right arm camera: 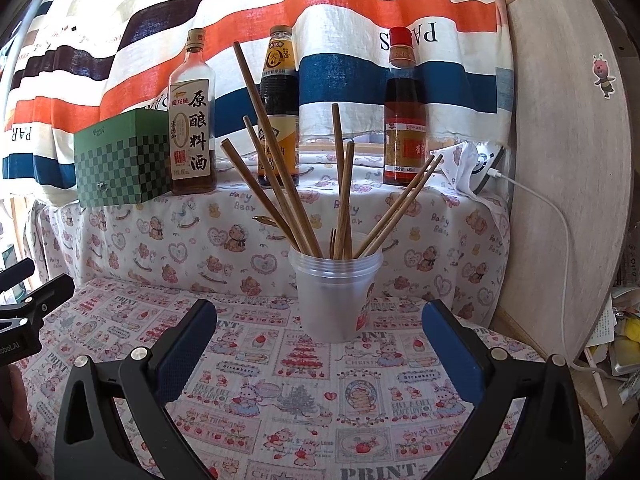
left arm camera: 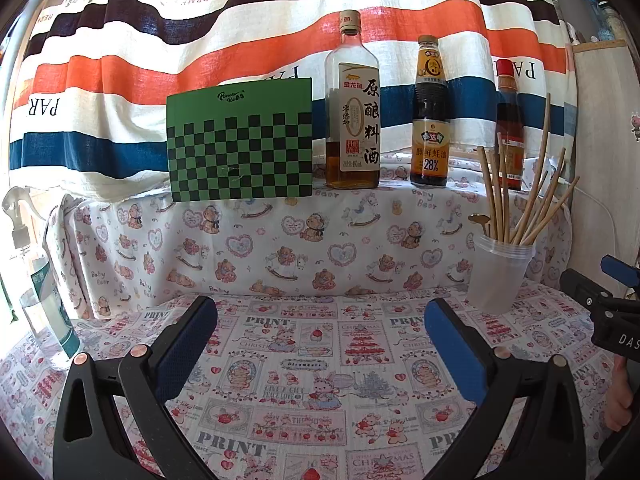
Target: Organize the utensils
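Observation:
A clear plastic cup [right arm camera: 336, 296] stands on the printed tablecloth [right arm camera: 280, 380] and holds several wooden chopsticks [right arm camera: 280, 168] fanned outward, plus a small gold utensil whose tip pokes out to the left. The cup also shows in the left wrist view [left arm camera: 498, 276], at the right, with its chopsticks [left arm camera: 532, 196]. My right gripper [right arm camera: 319, 320] is open and empty, just in front of the cup. My left gripper [left arm camera: 320, 320] is open and empty over bare cloth, left of the cup.
Three sauce bottles [left arm camera: 352, 120] [left arm camera: 430, 120] [left arm camera: 509, 128] and a green checkered box [left arm camera: 240, 140] stand on a raised ledge behind. A spray bottle [left arm camera: 36, 280] stands at far left. A wooden board [right arm camera: 560, 160] and a white cable [right arm camera: 560, 224] are at the right.

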